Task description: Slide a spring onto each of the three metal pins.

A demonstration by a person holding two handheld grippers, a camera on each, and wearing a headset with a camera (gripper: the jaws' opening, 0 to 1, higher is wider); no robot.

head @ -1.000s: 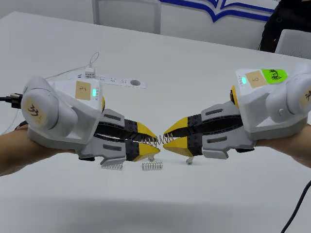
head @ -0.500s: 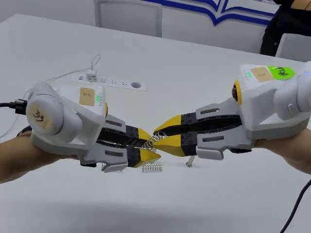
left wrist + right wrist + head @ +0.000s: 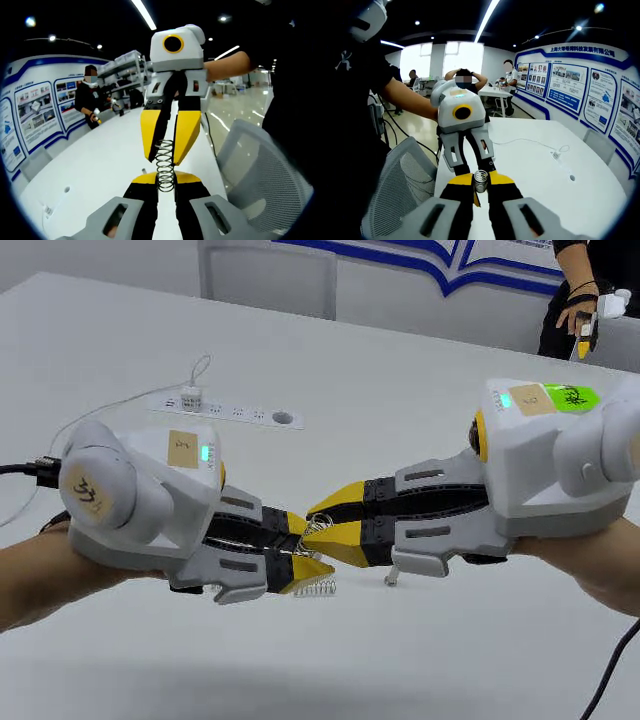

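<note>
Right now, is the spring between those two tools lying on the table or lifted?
Lifted. The spring is pinched between the left hand-held gripper and right hand-held gripper, above the table.

Your left gripper (image 3: 312, 546) and right gripper (image 3: 306, 532) meet tip to tip above the table (image 3: 450, 660), the held spring (image 3: 318, 528) between both pairs of jaws. Beneath them lies a loose spring (image 3: 315, 588), with a metal pin (image 3: 392, 577) to its right. The power strip (image 3: 225, 410) lies behind.

Rm has white table (image 3: 400, 370), blue wall posters (image 3: 570, 85), ceiling strip lights (image 3: 487, 17).
</note>
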